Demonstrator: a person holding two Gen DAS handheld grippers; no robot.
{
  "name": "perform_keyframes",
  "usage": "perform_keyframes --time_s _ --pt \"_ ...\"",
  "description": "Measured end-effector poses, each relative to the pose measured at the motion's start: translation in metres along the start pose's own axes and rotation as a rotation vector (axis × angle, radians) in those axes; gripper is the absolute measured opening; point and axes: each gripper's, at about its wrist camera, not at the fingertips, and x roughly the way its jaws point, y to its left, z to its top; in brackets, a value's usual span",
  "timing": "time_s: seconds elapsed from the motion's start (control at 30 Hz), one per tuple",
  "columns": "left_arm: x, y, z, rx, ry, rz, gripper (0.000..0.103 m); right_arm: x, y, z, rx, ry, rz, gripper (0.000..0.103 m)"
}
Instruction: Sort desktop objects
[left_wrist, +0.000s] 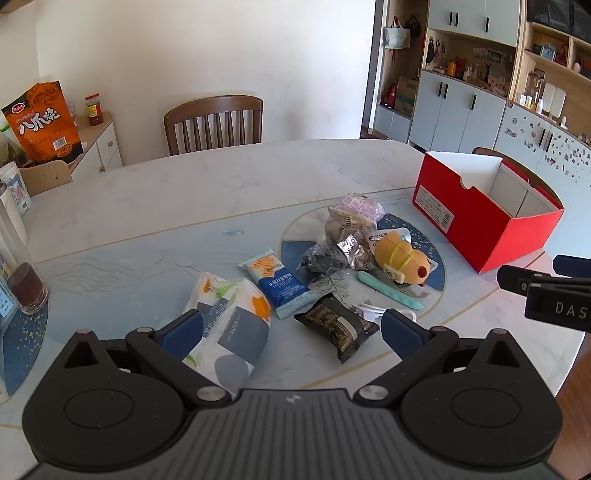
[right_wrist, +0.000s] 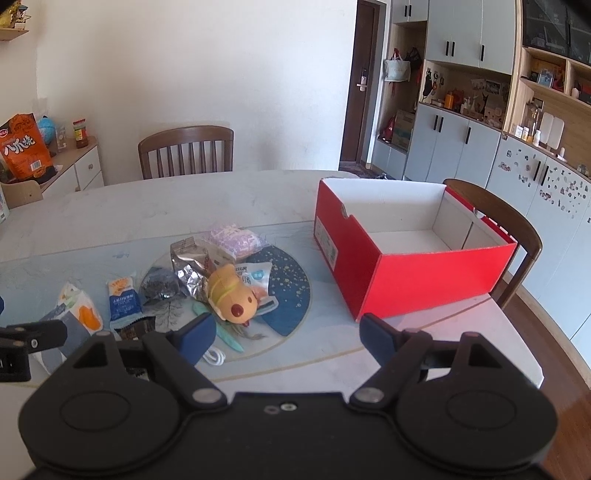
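A pile of small items lies on the table: a tissue pack (left_wrist: 229, 325), a blue snack packet (left_wrist: 279, 286), a dark snack packet (left_wrist: 338, 326), a yellow dog toy (left_wrist: 400, 260) (right_wrist: 232, 295), a teal pen (left_wrist: 389, 290), foil and purple packets (left_wrist: 347, 232) and a white cable (right_wrist: 214, 356). An empty red box (left_wrist: 484, 218) (right_wrist: 406, 254) stands to the right. My left gripper (left_wrist: 291, 328) is open and empty above the near packets. My right gripper (right_wrist: 286, 334) is open and empty, between the toy and the box.
The marble table (left_wrist: 184, 192) has a round blue mat (right_wrist: 291, 295) under the pile. A glass of dark drink (left_wrist: 26, 288) stands at the left edge. Wooden chairs (left_wrist: 214, 123) (right_wrist: 498, 236) stand behind the table and beside the box. A side cabinet holds an orange bag (left_wrist: 42, 122).
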Motion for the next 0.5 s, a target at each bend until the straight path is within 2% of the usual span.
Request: perform_keyframes --time_s 0.2,0.5 --pt "0.006 0.016 0.002 -0.006 -0.004 -0.003 0.103 0.006 0.004 0.009 0.013 -0.015 -0.009 0.085" --pt "0.025 0.041 -0.003 -0.024 0.000 0.042 0.103 0.036 0.001 0.021 0.023 -0.024 0.004 0.085"
